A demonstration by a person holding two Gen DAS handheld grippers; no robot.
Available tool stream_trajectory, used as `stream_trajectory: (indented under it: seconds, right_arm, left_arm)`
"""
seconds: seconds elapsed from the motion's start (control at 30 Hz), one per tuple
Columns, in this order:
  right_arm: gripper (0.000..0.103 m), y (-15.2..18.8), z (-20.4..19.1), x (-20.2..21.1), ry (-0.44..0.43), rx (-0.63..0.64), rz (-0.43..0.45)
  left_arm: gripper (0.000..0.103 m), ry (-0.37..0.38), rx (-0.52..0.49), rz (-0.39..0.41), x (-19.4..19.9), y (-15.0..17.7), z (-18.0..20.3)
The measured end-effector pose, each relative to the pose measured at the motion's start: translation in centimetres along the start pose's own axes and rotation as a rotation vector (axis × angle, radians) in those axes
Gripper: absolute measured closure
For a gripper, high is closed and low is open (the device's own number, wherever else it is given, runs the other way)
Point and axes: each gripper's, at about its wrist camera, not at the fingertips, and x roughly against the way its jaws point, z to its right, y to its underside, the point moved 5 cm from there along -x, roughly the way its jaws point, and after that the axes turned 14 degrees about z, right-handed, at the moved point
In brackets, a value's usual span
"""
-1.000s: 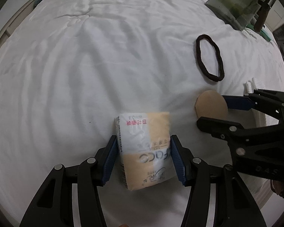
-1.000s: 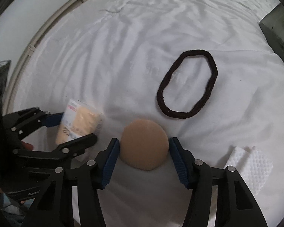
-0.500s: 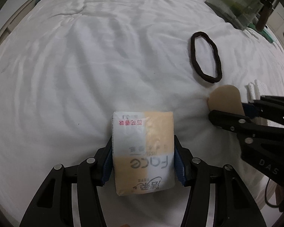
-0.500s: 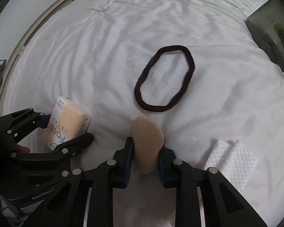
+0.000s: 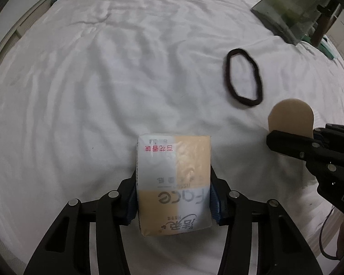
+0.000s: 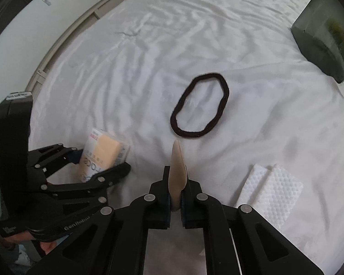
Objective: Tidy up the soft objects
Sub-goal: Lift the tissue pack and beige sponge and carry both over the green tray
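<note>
My left gripper (image 5: 173, 197) is shut on a white and tan tissue pack (image 5: 173, 178) and holds it above the white bedsheet (image 5: 103, 80); the pack also shows in the right wrist view (image 6: 103, 158). My right gripper (image 6: 177, 190) is shut on a tan round powder puff (image 6: 177, 171), squeezed flat and upright between the pads; the puff also shows in the left wrist view (image 5: 291, 119). A dark brown hair band (image 6: 200, 105) lies flat on the sheet ahead of the puff, and shows in the left wrist view (image 5: 244, 78).
Two white cotton pads (image 6: 270, 188) lie on the sheet to the right of my right gripper. A dark translucent storage box (image 6: 325, 34) stands at the far right; it also appears in the left wrist view (image 5: 293, 11). The bed edge (image 6: 64, 45) runs along the left.
My right gripper closed on the puff, squeezed it flat and lifted it. My left gripper closed on the tissue pack and raised it off the sheet.
</note>
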Motion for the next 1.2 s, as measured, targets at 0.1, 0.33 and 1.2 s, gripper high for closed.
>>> stream_trajectory:
  seconds: [0.1, 0.33, 1.2]
  right_arm:
    - [0.098, -0.4, 0.4, 1.6, -0.017, 0.004, 0.018]
    - [0.098, -2.0, 0.1, 5.0, -0.053, 0.030, 0.055]
    - [0.098, -5.0, 21.8, 25.1, 0.119, 0.002, 0.093]
  left_arm:
    - [0.059, -0.006, -0.006, 0.005, 0.6, -0.7, 0.8]
    - [0.059, -0.044, -0.014, 0.015, 2.3, -3.1, 2.6]
    - [0.059, 0.127, -0.109, 0.028, 4.7, -12.6, 28.0]
